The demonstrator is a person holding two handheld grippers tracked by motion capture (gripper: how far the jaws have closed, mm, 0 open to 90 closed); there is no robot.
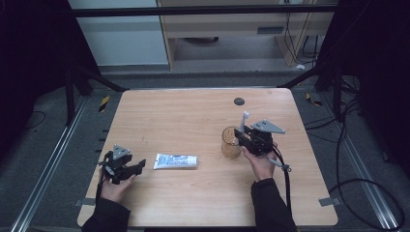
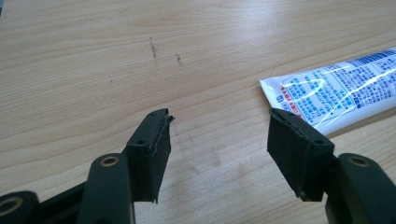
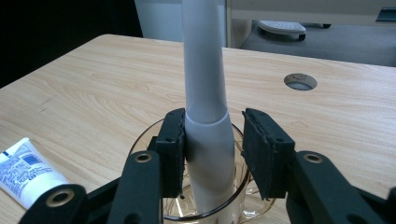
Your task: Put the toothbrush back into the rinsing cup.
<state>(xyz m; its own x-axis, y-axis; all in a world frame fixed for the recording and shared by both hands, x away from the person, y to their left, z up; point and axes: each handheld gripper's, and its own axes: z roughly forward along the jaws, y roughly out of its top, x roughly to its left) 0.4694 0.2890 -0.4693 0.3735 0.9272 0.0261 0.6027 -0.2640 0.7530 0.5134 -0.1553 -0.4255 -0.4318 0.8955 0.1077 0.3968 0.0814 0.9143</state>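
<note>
Tube (image 2: 336, 91): blue-red print, unreadable. Left gripper (image 2: 217, 135) open; right gripper (image 3: 212, 140) open around toothbrush (image 3: 205, 93).

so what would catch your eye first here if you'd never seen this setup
The grey toothbrush standing upright in a clear cup at the table's right, with the right gripper around its handle, one pad touching, the other just off. Then the white toothpaste tube lying flat mid-table, beside the open left gripper.

Lab: framed rig (image 1: 203, 10), trailing cables (image 1: 372, 193).

Dark sleeves; black claws, grey three-cornered plates, black cables.
</note>
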